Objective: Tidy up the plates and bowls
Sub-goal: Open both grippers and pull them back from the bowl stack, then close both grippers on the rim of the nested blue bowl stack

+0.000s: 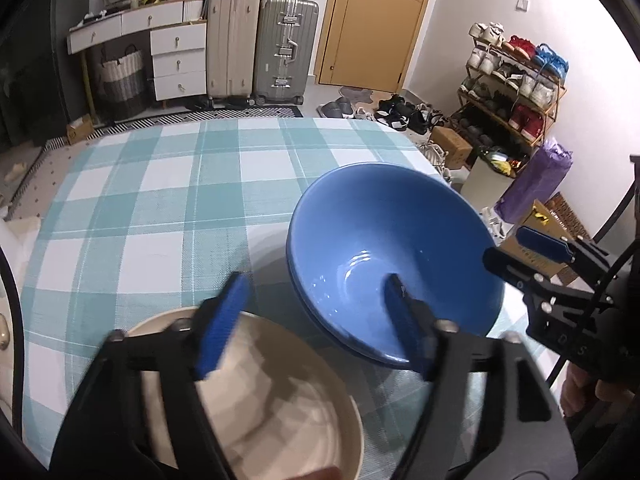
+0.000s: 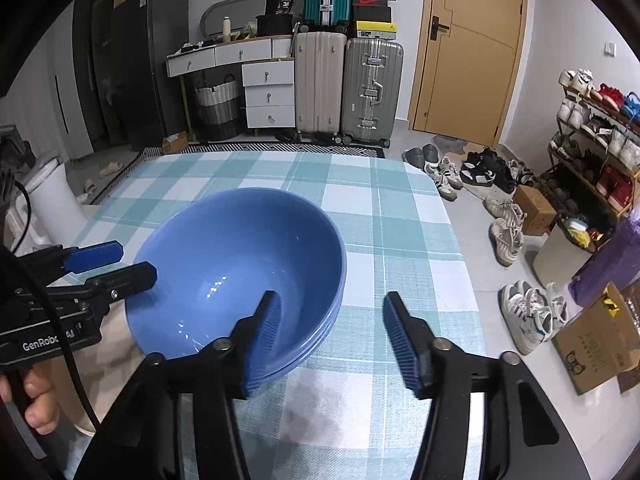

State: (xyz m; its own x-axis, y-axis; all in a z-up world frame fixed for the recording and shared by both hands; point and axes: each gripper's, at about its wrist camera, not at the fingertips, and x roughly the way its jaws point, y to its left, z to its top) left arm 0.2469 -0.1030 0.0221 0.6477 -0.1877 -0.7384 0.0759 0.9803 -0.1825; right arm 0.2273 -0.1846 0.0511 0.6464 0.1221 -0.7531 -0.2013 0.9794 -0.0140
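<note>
Between both grippers: stacked blue bowls on checked tablecloth. Right gripper nearer, wide open, empty, straddling near rim. Left gripper open, empty, above cream plate.

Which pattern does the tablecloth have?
The tablecloth has a teal and white check pattern, which the right wrist view shows best.

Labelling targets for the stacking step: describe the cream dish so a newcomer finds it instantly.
Start at the checked teal-and-white tablecloth. At its near edge, under the open left claw, sits the cream dish. Its neighbour, the blue bowl stack, is deeper and blue; the dish is pale and shallower.
</note>
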